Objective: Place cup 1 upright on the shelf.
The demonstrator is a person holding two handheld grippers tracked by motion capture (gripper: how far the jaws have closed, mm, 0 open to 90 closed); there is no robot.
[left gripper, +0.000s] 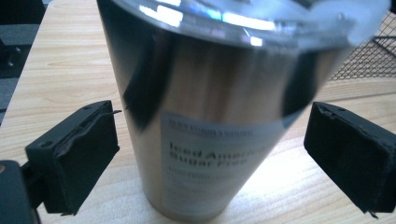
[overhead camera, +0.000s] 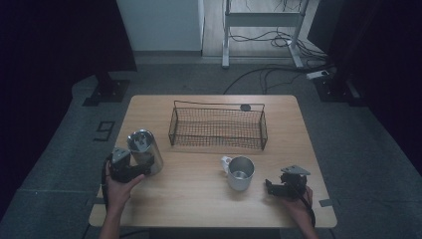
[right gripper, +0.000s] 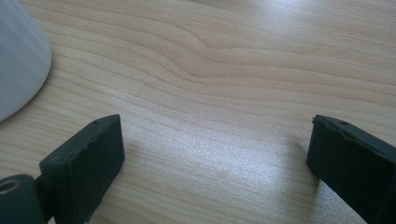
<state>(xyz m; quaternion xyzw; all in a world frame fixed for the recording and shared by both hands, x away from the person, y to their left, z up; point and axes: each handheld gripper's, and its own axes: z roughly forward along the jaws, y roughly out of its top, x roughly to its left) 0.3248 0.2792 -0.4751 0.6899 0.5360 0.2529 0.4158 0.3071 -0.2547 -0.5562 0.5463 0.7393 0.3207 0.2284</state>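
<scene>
The steel tumbler (left gripper: 210,121) stands near the table's (overhead camera: 199,199) left edge, between the wide-open left gripper (left gripper: 210,154), pads apparently clear (blurred rim). A crooked closing could tip it. The right gripper (right gripper: 215,163) gapes, empty, beside the mug (overhead camera: 240,173).

A: What do the grippers look like?
B: Left gripper (overhead camera: 130,168) and right gripper (overhead camera: 278,186) are black, each topped by a grey three-cornered plate, with a black cable trailing.
A: And the jaws?
B: Blocky black pads (right gripper: 88,158), edges ragged; forearms bare.
</scene>
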